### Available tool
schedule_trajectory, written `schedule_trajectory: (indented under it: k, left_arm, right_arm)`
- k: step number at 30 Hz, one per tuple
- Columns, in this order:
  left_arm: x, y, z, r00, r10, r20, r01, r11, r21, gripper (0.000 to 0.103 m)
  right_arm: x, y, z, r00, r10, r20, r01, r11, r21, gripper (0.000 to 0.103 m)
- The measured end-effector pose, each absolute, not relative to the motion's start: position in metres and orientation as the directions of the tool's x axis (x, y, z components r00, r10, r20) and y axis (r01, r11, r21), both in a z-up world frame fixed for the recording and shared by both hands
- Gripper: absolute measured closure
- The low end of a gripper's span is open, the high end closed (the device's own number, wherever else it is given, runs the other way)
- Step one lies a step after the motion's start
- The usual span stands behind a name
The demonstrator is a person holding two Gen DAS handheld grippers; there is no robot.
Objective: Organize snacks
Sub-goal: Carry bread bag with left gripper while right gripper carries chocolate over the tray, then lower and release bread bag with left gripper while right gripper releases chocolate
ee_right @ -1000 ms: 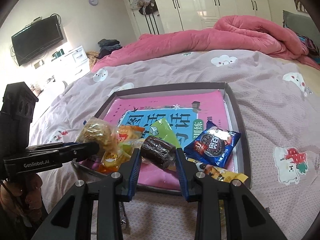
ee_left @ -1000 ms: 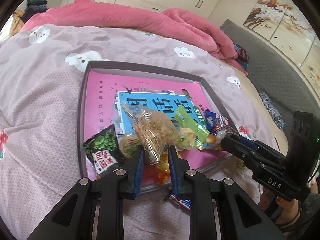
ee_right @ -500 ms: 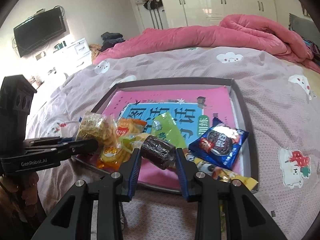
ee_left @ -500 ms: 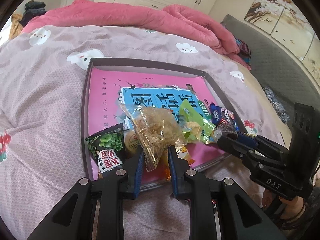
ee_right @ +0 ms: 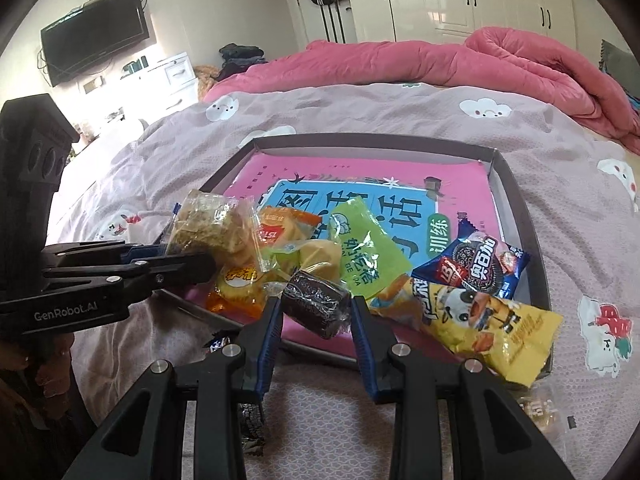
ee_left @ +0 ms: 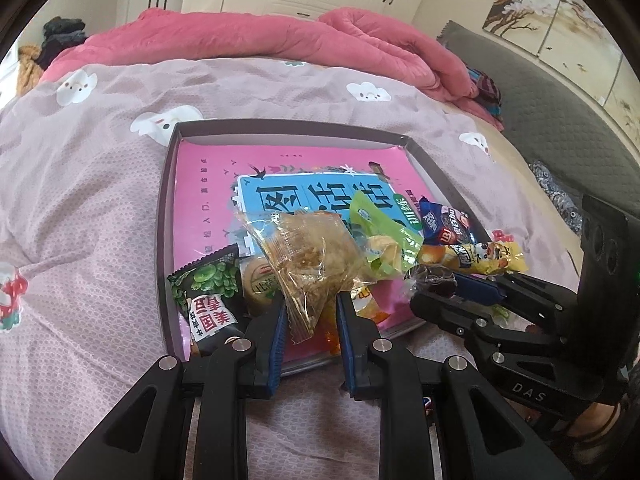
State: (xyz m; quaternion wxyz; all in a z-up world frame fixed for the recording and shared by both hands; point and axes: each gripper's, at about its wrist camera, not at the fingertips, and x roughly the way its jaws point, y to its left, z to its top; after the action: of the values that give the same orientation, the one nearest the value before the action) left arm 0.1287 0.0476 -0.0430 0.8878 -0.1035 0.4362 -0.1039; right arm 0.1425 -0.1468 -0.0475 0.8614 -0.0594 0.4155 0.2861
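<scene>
Snacks are held by both tongs over the near edge of the tray (ee_right: 520, 216): the left tongs (ee_left: 310, 316) are clamped on a clear-wrapped cake (ee_left: 308, 256), the right tongs (ee_right: 314, 320) on a dark roll (ee_right: 314, 304), probably chocolate, lying crosswise between the pads; open tray floor lies straight ahead of both.
</scene>
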Motion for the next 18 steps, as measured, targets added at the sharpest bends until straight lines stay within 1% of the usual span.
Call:
schedule_trajectory:
  k: [9,18]
  left_arm:
    - [0.129,0.045,-0.043,0.598,-0.266,-0.756,0.098,0.960,-0.261,0.079]
    - [0.128,0.044,-0.043,0.598,-0.259,-0.758,0.098,0.963,-0.252,0.079]
  right_arm:
    - [0.150,-0.160,-0.050,0.516,0.396,-0.760,-0.477,0.869,0.128,0.068]
    - [0.151,-0.166,-0.050,0.521,0.395,-0.757,-0.450,0.880,0.150,0.067]
